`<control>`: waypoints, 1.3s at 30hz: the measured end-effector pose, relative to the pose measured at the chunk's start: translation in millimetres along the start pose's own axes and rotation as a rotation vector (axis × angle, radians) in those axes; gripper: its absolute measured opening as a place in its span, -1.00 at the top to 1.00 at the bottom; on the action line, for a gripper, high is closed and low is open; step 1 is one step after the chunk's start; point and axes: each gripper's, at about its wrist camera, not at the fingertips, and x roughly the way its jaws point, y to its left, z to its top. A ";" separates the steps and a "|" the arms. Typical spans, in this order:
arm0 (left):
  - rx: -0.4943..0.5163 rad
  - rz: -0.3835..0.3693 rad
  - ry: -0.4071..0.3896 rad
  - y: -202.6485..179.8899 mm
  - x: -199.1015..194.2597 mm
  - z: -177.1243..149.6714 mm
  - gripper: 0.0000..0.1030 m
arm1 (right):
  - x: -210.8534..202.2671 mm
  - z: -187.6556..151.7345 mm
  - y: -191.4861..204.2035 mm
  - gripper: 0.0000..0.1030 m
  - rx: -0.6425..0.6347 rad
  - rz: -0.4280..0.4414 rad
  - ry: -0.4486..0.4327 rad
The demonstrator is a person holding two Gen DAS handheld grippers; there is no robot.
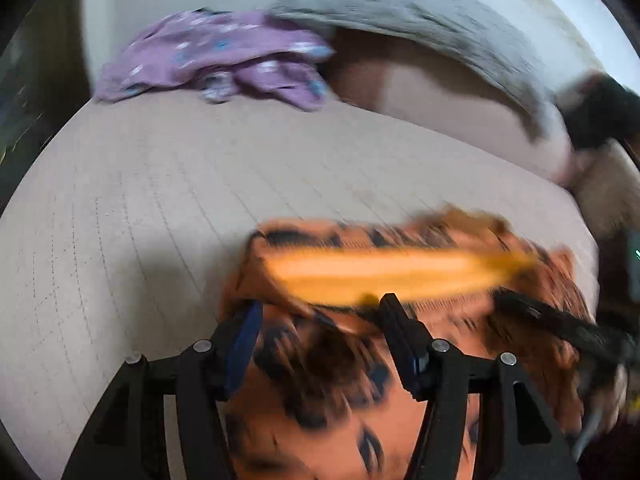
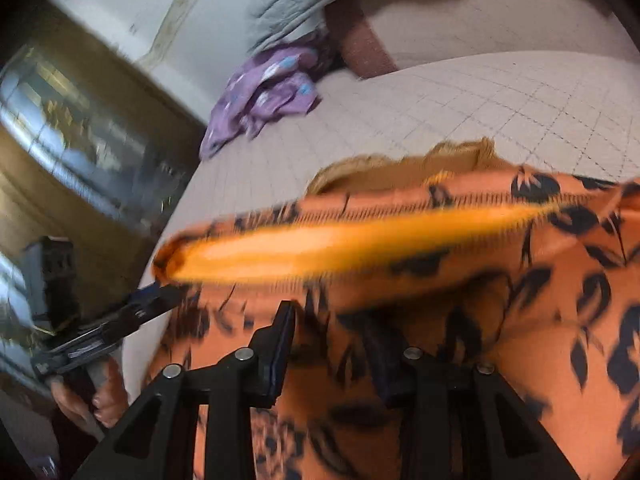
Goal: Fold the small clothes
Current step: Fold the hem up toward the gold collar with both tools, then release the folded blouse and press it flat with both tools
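An orange garment with dark leaf print and an orange waistband [image 1: 384,272] lies at the near edge of the bed, motion-blurred; it also fills the right wrist view [image 2: 560,264]. My left gripper [image 1: 320,316] has its jaws apart with the garment's fabric between and under them. It also shows from the side in the right wrist view [image 2: 160,296], at the garment's left end. My right gripper [image 2: 332,328] has its jaws apart over the garment, its right finger partly hidden by cloth. It appears in the left wrist view [image 1: 520,304] at the garment's right end.
A crumpled purple garment [image 1: 216,56] lies at the far side of the beige quilted bed [image 1: 160,184], also in the right wrist view [image 2: 264,92]. A grey blanket [image 1: 420,12] is heaped behind it. A dark cabinet [image 2: 80,140] stands left of the bed.
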 end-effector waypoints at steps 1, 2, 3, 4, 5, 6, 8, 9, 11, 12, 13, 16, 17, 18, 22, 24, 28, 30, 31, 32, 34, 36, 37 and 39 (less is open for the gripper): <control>-0.050 -0.009 -0.033 6.7 3.9 4.0 -0.20 | -1.3 4.1 -3.2 0.26 0.018 -0.008 -0.026; -0.098 -0.017 -0.057 14.8 6.0 7.7 -0.20 | -8.5 9.0 -7.9 0.26 0.037 -0.017 -0.081; -0.160 -0.025 -0.070 22.3 8.8 13.4 -0.20 | -18.8 12.7 -13.0 0.25 0.058 -0.010 -0.157; -0.201 -0.037 -0.085 24.8 8.8 16.1 -0.20 | -27.7 14.9 -16.9 0.25 0.073 0.000 -0.207; -0.246 -0.066 -0.118 29.1 4.3 17.0 -0.20 | -37.3 16.8 -21.4 0.25 0.086 0.001 -0.255; -0.273 -0.086 -0.142 30.4 1.0 16.5 -0.20 | -47.8 18.3 -26.5 0.26 0.102 -0.013 -0.297; -0.284 -0.067 -0.140 27.6 -6.2 15.8 -0.20 | -59.6 19.1 -34.4 0.26 0.124 -0.020 -0.313; -0.257 -0.038 -0.120 22.3 -7.8 14.0 -0.20 | -62.2 19.2 -35.7 0.26 0.128 -0.030 -0.303; -0.217 -0.004 -0.096 14.0 -7.2 10.6 -0.20 | -69.0 16.0 -36.7 0.26 0.134 -0.071 -0.283; -0.201 0.004 -0.080 10.2 -10.1 5.3 -0.20 | -72.9 13.5 -37.4 0.26 0.136 -0.084 -0.274; -0.182 0.014 -0.052 6.8 -8.7 4.1 -0.20 | -79.6 9.1 -38.8 0.26 0.139 -0.102 -0.264; -0.145 0.056 -0.004 0.2 -11.9 -10.3 -0.20 | -105.7 -0.1 -52.7 0.26 0.159 -0.188 -0.267; -0.136 0.079 0.016 -0.8 -10.6 -16.4 -0.20 | -120.9 -4.6 -64.8 0.26 0.195 -0.209 -0.294; -0.124 0.109 0.038 -0.5 -7.6 -22.7 -0.20 | -130.7 -8.2 -75.0 0.26 0.231 -0.225 -0.310; -0.042 0.242 0.142 -3.2 12.9 -46.4 -0.27 | -155.0 -27.9 -133.7 0.29 0.398 -0.309 -0.293; -0.044 0.252 0.122 -2.9 7.4 -51.0 -0.33 | -160.0 -43.6 -155.6 0.39 0.451 -0.309 -0.258; -0.075 0.216 0.100 -2.7 -20.4 -60.6 -0.33 | -201.4 -65.3 -143.1 0.32 0.456 -0.293 -0.316; -0.061 0.185 0.078 -9.1 -34.4 -70.0 -0.33 | -217.8 -80.0 -129.1 0.32 0.421 -0.275 -0.318; -0.047 0.157 0.067 -15.2 -42.1 -75.2 -0.33 | -221.5 -85.5 -122.9 0.32 0.408 -0.255 -0.314; -0.023 0.135 0.052 -23.0 -50.2 -81.4 -0.33 | -224.4 -92.3 -116.5 0.32 0.390 -0.247 -0.305; 0.027 0.143 0.031 -35.7 -60.8 -94.1 -0.34 | -223.3 -102.3 -104.9 0.32 0.353 -0.267 -0.269; 0.065 0.191 0.066 -42.9 -54.0 -102.9 -0.36 | -213.8 -111.3 -104.8 0.30 0.350 -0.321 -0.221; 0.068 0.219 0.126 -43.8 -40.6 -105.2 -0.36 | -209.6 -114.2 -108.4 0.30 0.346 -0.356 -0.194; 0.084 0.244 0.152 -44.1 -32.4 -109.7 -0.40 | -207.3 -113.6 -113.0 0.30 0.347 -0.362 -0.180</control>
